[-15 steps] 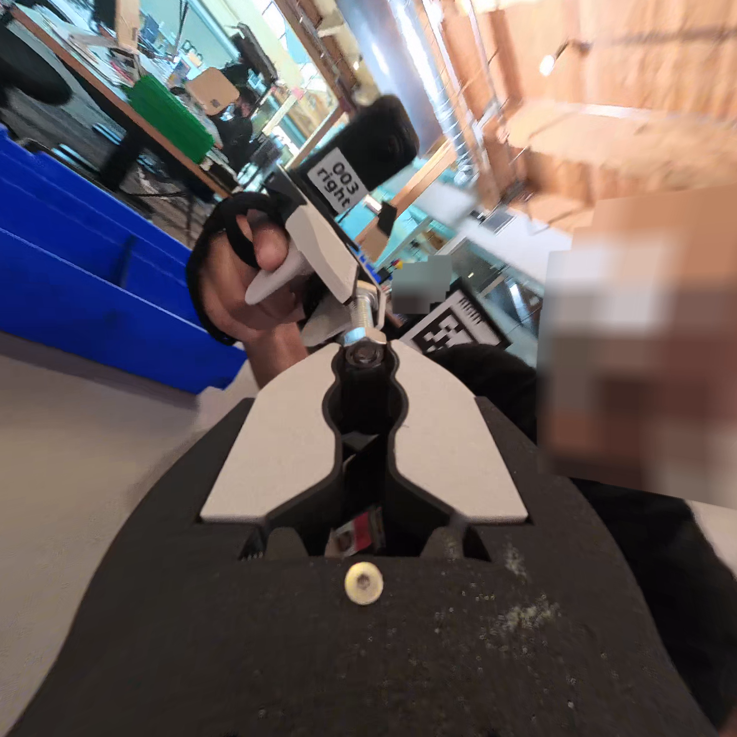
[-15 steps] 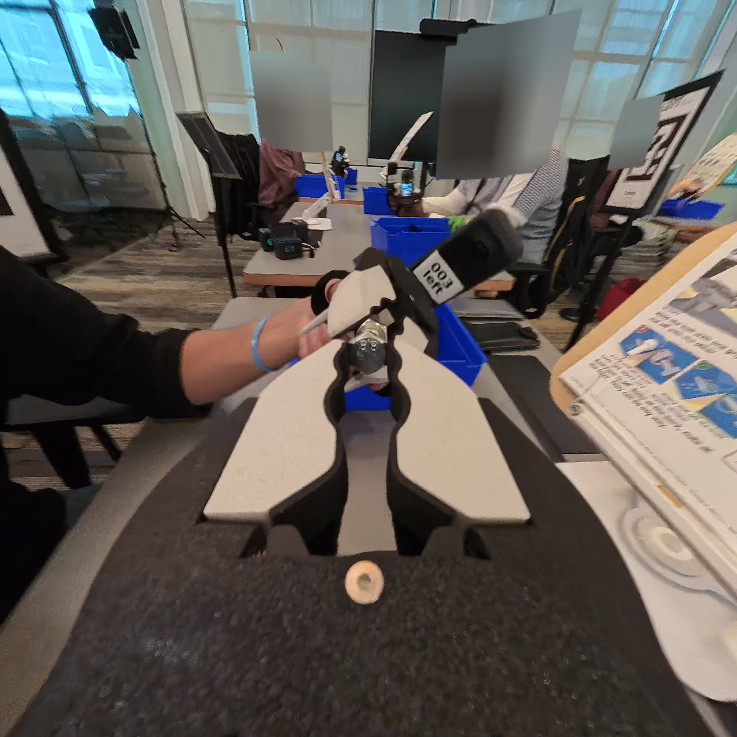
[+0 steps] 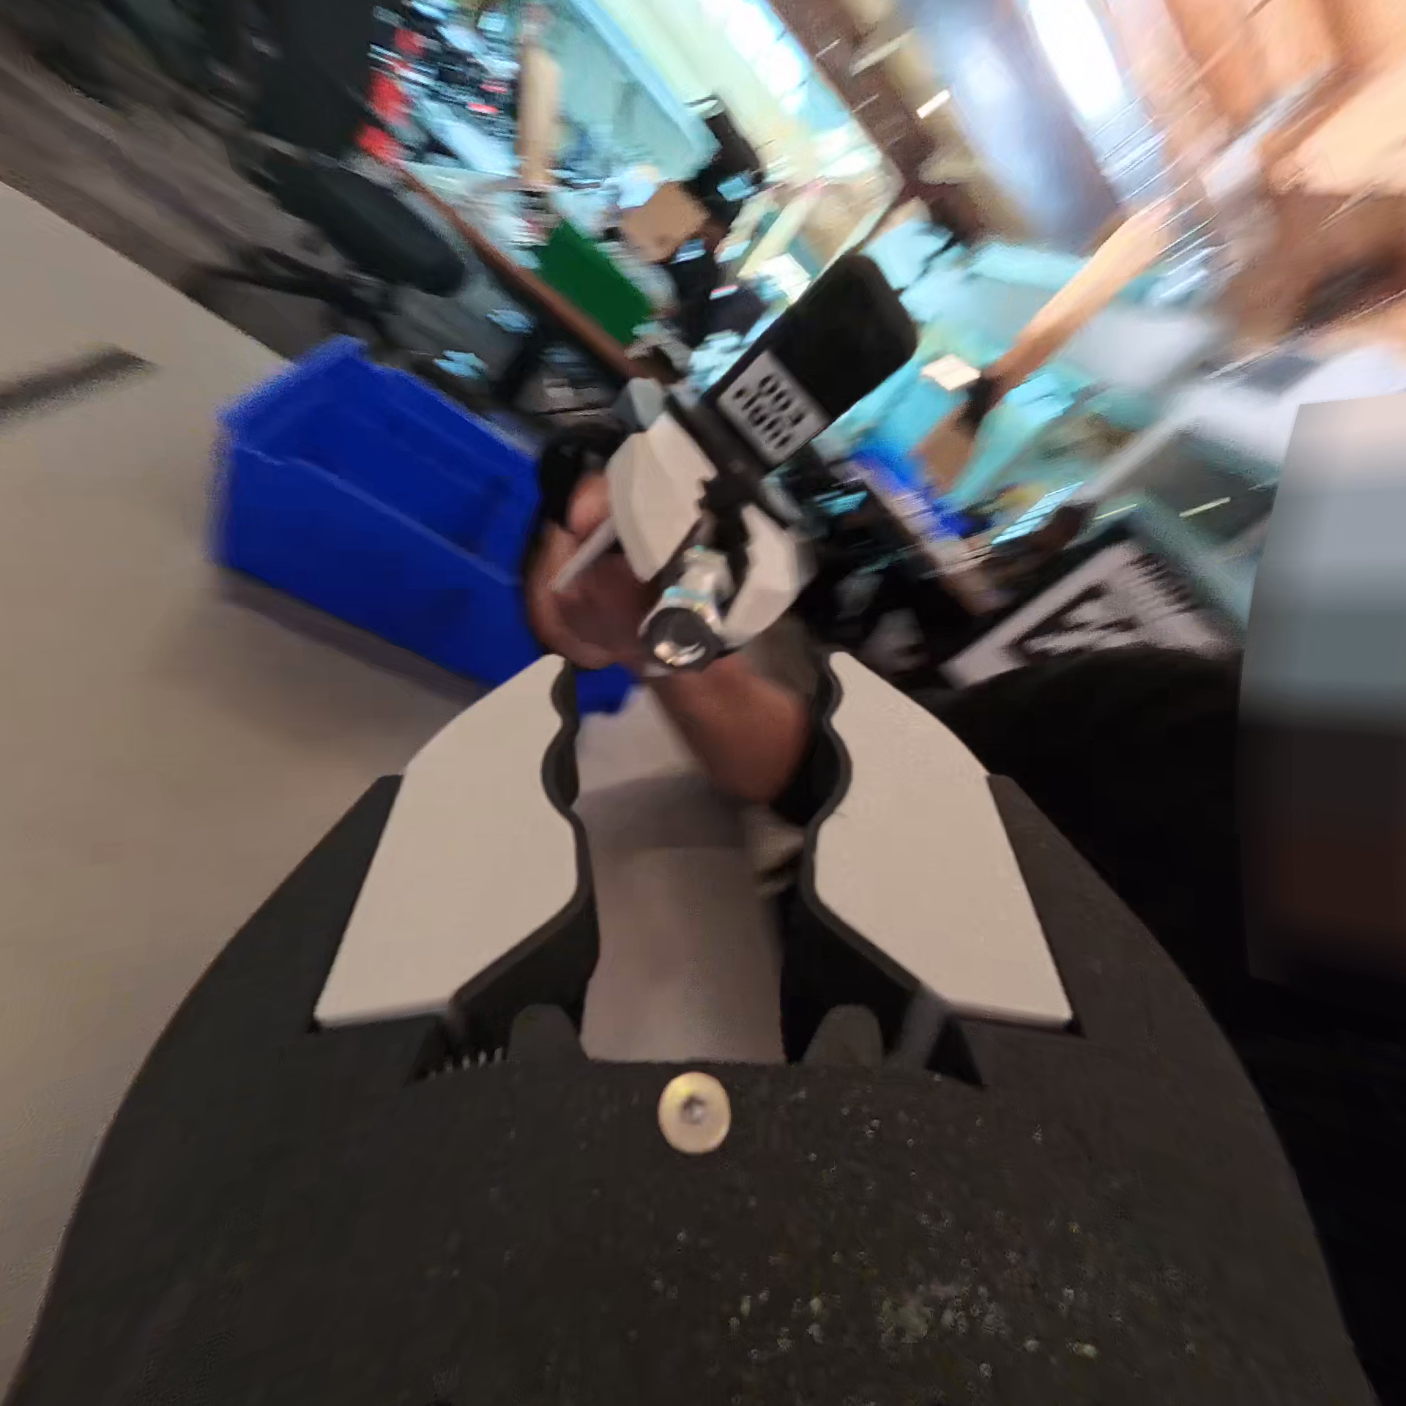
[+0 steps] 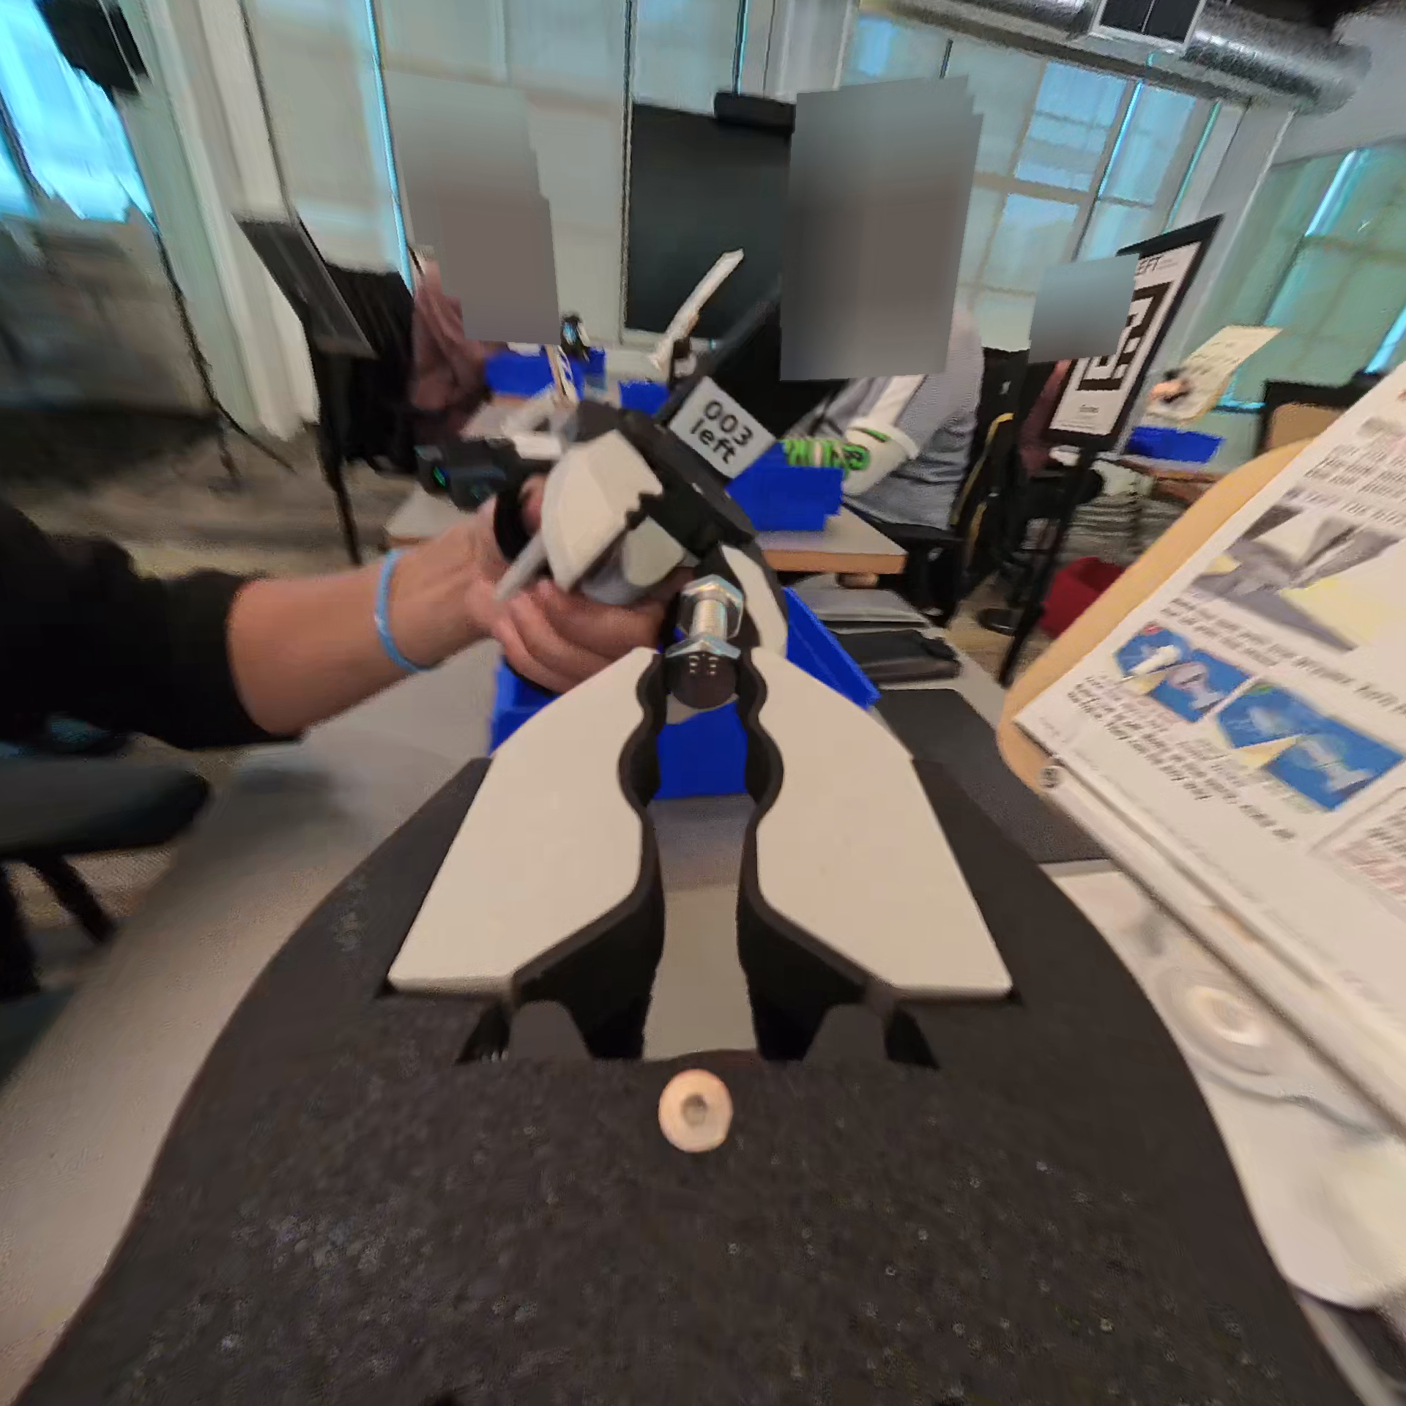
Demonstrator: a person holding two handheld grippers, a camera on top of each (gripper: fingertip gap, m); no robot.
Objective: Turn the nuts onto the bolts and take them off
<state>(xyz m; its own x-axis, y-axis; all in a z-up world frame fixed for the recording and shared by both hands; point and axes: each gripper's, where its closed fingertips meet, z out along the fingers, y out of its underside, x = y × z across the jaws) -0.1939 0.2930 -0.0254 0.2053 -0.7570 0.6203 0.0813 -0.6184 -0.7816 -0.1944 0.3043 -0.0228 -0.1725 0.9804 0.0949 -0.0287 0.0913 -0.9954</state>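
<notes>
Now left fingers (image 3: 570,730) spread empty, right fingers (image 4: 761,688) clamp bolt (image 4: 704,647)

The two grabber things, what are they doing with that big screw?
A person holds one gripper in each hand. The right gripper is pinching one end of a bolt that has a nut threaded on it. The left gripper is open close to the bolt, gripping nothing.

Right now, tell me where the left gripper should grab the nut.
Take the nut across two opposite flats with the left gripper, coming from the bolt at its free end: the right gripper is shut on the head, and hex sides seat flat fingers.
</notes>
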